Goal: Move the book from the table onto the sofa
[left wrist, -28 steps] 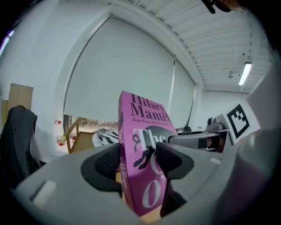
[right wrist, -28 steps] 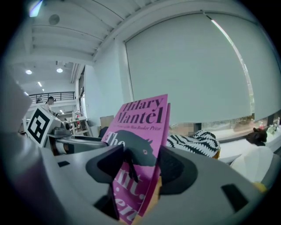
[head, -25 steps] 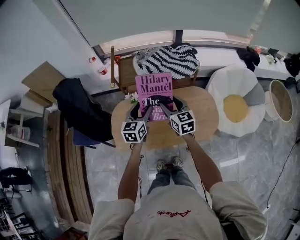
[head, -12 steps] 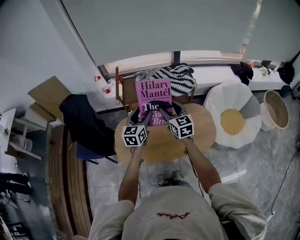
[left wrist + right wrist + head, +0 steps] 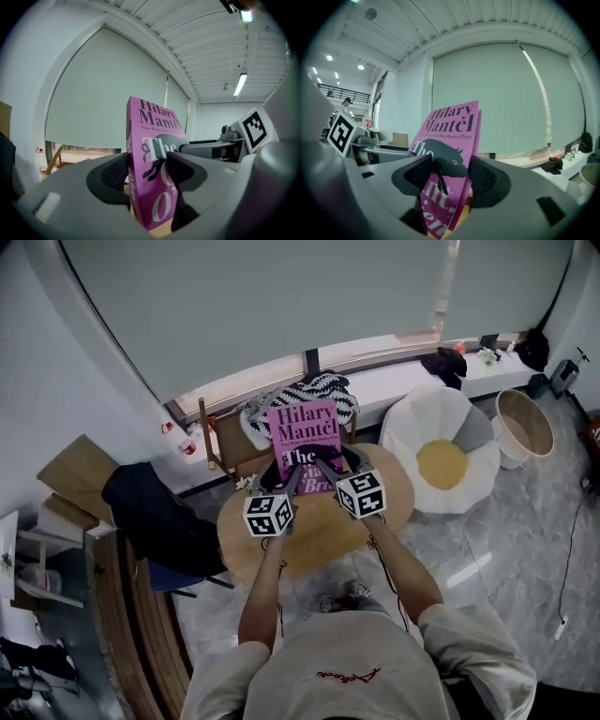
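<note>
A pink paperback book (image 5: 305, 440) with dark lettering is held up above the round wooden table (image 5: 319, 531), cover towards me. My left gripper (image 5: 286, 476) is shut on its lower left edge, and my right gripper (image 5: 328, 468) is shut on its lower right edge. In the left gripper view the book (image 5: 152, 164) stands upright between the dark pads (image 5: 116, 172). In the right gripper view the book (image 5: 449, 154) leans between the pads (image 5: 483, 180). The sofa (image 5: 448, 457) is a white flower-shaped seat with a yellow centre, to the right of the table.
A wooden chair (image 5: 225, 442) with a black-and-white striped cushion (image 5: 300, 395) stands behind the table. A dark jacket (image 5: 155, 512) hangs over a seat on the left. A round basket (image 5: 521, 423) sits at far right. A window ledge (image 5: 394, 357) runs along the back.
The head view has swung, so table, chair and sofa have shifted in the picture. Both grippers still hold the book raised over the table, much as before.
</note>
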{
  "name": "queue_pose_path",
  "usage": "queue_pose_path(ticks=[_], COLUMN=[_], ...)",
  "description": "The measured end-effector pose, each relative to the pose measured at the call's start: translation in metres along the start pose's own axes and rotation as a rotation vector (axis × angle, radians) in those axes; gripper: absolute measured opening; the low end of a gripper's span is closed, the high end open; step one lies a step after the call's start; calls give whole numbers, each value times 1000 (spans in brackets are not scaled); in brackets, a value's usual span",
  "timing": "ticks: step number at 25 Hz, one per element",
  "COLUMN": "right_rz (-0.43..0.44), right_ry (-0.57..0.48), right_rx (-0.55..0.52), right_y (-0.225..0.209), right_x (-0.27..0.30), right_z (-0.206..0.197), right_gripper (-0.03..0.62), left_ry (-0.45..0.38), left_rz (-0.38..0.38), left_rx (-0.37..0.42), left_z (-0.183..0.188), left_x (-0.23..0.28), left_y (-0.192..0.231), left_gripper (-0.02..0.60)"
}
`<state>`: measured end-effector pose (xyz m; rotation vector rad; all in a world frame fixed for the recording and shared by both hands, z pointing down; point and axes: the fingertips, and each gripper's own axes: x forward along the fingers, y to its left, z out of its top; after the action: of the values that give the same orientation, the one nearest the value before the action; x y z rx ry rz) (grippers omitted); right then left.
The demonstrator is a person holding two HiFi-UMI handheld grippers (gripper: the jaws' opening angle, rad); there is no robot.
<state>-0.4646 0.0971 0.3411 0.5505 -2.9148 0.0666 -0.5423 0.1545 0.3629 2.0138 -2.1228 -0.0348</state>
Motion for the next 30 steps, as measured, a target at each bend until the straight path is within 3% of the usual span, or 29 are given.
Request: queue_pose_path(ticks=[8,18,25,30], right_rz=[-221,-520,-676,-732], right_ry=[3,-20,-34,-51], right_rx=[32,77,116,145], right_y=[-69,-165,-214,-232], right_x=[-82,-248,-363,-419], right_z=[-13,-35,-43,-52], right_gripper=[261,261,259,259], left_ry=[25,59,81,95], left_rz=[-225,-519,-670,-730], left_rx=[20,73,104,125], left_z=[-9,-25,-31,-38], left_x=[48,95,107,107], left_y=[-94,-279,-404,-463], left_gripper=[261,261,261,261])
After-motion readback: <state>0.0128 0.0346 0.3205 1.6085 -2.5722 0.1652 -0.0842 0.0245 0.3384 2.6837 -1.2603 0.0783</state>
